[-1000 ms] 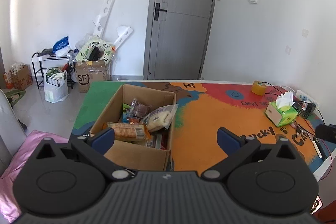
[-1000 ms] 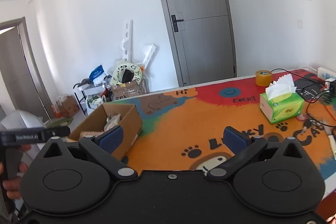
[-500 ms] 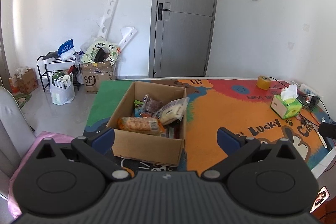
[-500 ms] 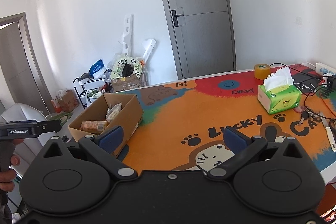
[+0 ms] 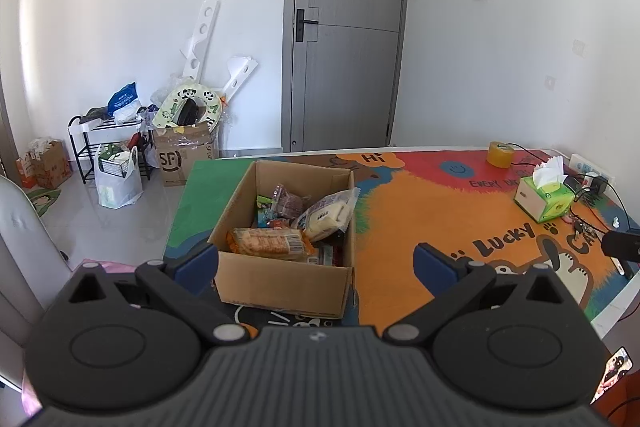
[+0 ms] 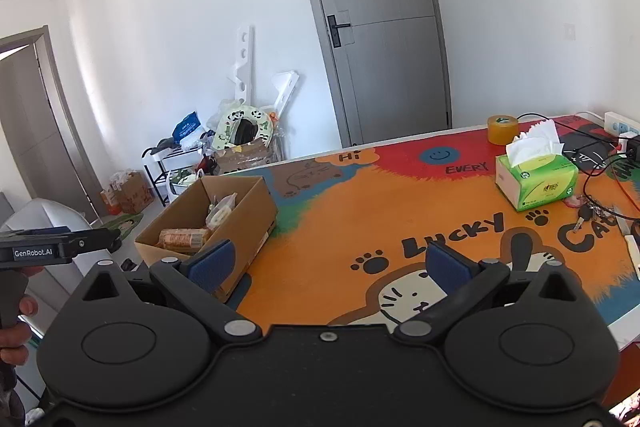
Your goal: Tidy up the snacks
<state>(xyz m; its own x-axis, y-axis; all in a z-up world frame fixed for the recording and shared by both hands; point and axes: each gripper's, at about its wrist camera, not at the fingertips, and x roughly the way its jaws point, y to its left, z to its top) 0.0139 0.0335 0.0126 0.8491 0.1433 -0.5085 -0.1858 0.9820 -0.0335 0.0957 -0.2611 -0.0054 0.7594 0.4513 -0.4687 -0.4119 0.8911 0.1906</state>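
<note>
While both grippers' jaws hang spread and empty, the snacks [image 5: 288, 231] sit in the box [image 5: 280, 287] (none lie beside it): either stage fits.

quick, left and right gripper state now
left gripper: open, holding nothing
right gripper: open, holding nothing

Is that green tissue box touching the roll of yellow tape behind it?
Apart. In the right wrist view, a strip of red mat shows between the tissue box and the tape roll.
</note>
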